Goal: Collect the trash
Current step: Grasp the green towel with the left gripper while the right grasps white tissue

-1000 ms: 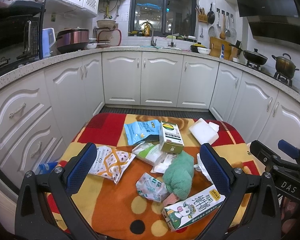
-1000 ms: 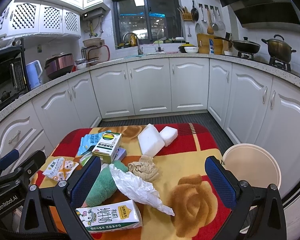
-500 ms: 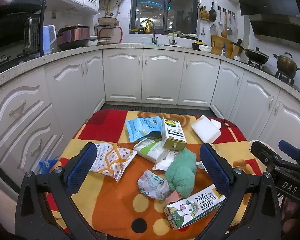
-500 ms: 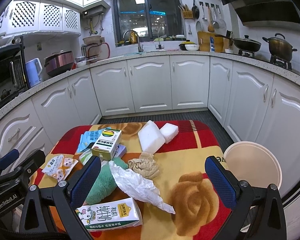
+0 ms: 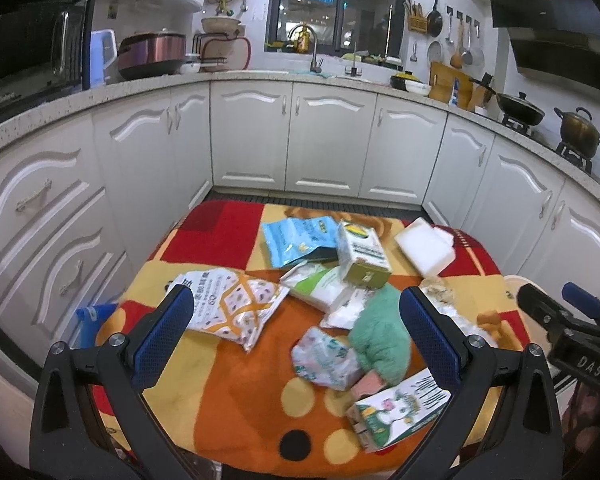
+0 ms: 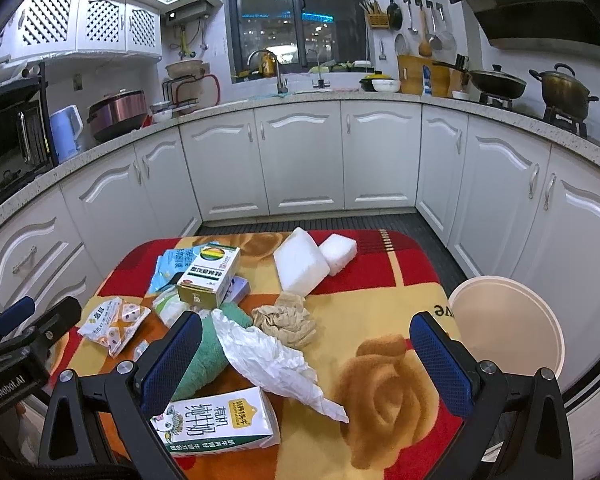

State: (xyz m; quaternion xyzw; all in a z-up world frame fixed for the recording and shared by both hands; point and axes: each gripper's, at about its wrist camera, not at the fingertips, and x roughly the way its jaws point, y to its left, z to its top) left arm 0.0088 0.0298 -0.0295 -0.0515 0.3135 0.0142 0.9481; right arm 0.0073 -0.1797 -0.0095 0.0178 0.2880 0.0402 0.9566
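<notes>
Trash lies on a small table under a red, orange and yellow blanket point(image 5: 228, 392). There is a patterned snack bag point(image 5: 228, 308), a blue pouch point(image 5: 296, 238), a green-and-white carton point(image 5: 362, 256), a green cloth point(image 5: 380, 336), a crumpled wrapper point(image 5: 326, 360) and a milk carton point(image 5: 398, 408). The right wrist view adds a white tissue point(image 6: 272, 360), a brown paper wad point(image 6: 286, 320) and white foam blocks point(image 6: 300, 266). My left gripper point(image 5: 296, 344) is open and empty above the near edge. My right gripper point(image 6: 306, 364) is open and empty over the tissue.
A round cream bin point(image 6: 508, 328) stands on the floor right of the table. White kitchen cabinets point(image 6: 300, 160) wrap around the back and both sides. A dark floor strip point(image 6: 328, 224) lies behind the table. The other gripper shows at the left edge point(image 6: 16, 344).
Both grippers have drifted slightly forward toward the table, so the trash sits a little closer in view. Both stay open. Nothing on the table has moved.
</notes>
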